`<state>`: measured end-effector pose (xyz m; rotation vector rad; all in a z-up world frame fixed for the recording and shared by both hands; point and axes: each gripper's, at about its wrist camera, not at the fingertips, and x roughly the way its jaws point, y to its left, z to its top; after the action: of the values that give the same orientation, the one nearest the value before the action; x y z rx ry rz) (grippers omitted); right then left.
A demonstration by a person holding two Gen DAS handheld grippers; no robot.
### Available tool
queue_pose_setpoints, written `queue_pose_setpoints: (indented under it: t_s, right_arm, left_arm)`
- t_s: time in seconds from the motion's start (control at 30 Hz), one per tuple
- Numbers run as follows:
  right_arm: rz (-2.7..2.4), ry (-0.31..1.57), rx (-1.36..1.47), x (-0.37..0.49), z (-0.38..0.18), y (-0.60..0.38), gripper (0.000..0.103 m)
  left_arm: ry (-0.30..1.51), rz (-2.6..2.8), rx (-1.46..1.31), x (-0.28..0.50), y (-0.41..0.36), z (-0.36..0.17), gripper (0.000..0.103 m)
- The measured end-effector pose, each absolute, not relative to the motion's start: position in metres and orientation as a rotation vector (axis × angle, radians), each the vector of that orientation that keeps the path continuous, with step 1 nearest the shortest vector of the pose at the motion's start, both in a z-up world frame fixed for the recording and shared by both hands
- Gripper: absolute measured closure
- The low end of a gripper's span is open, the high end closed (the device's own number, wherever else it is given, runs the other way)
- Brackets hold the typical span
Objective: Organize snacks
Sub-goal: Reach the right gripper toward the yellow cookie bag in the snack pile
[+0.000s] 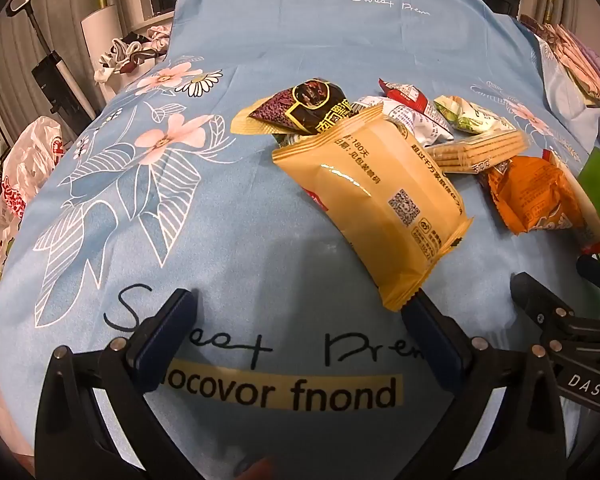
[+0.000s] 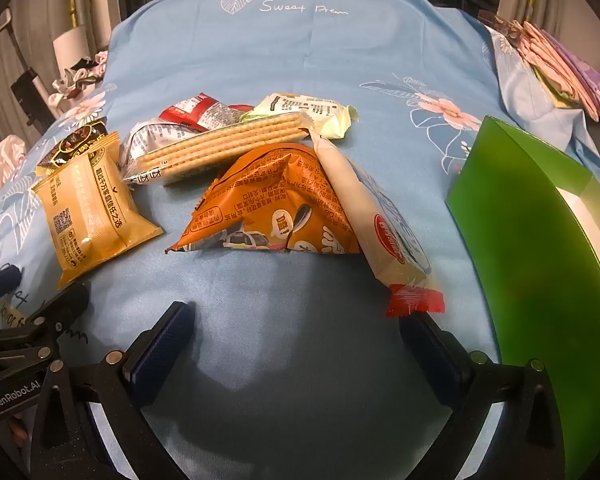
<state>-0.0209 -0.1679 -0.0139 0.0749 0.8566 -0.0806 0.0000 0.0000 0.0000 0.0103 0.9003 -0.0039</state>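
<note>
Both my claws, left gripper (image 1: 300, 320) and right gripper (image 2: 296, 332), gape apart, bottom centre, over smooth blue cloth (image 2: 300, 60). Glossy yellow packet (image 1: 380, 196) crinkles mid-frame. Ridged wafer pack (image 2: 220, 148) lies beside the orange pouch (image 2: 268, 204).

Left gripper (image 1: 300, 322) spread wide, empty; right gripper (image 2: 298, 328) likewise.

Right tool (image 2: 296, 344) gapes empty before the orange snack packet (image 2: 268, 204), green box (image 2: 540, 240) alongside.

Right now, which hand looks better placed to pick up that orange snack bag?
Probably the right. The orange bag lies just ahead of the open right gripper, with the green box beside it. The left gripper, also open, faces the yellow packet instead.
</note>
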Motion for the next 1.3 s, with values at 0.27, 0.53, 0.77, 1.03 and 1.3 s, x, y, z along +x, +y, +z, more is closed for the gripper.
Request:
queue_pose_setpoints:
  t_s: [0.27, 0.53, 0.77, 1.03, 1.3]
  right_arm:
    - [-0.081, 0.857, 0.074, -0.021, -0.014, -0.168, 0.001]
    - [-0.081, 0.857, 0.074, -0.021, -0.014, -0.168, 0.001]
    - [-0.081, 0.856, 0.073, -0.020, -0.016, -0.166, 0.001]
    - [-0.098, 0.891, 0.057, -0.011, -0.006, -0.159, 0.001]
    - [-0.010, 0.978, 0.175, -0.009, 0.009, -0.162, 0.001]
  left_arm:
    - [0.901, -0.002, 0.013, 0.000, 0.000, 0.000, 0.000]
    - [0.924, -0.004, 0.009, 0.007, 0.002, 0.002, 0.000]
    - [0.960, -0.009, 0.002, 0.009, 0.004, 0.000, 0.000]
    - [0.974, -0.059, -0.103, 0.006, 0.016, 0.011, 0.002]
    - [0.898, -0.099, -0.215, 0.003, 0.027, 0.033, 0.004]
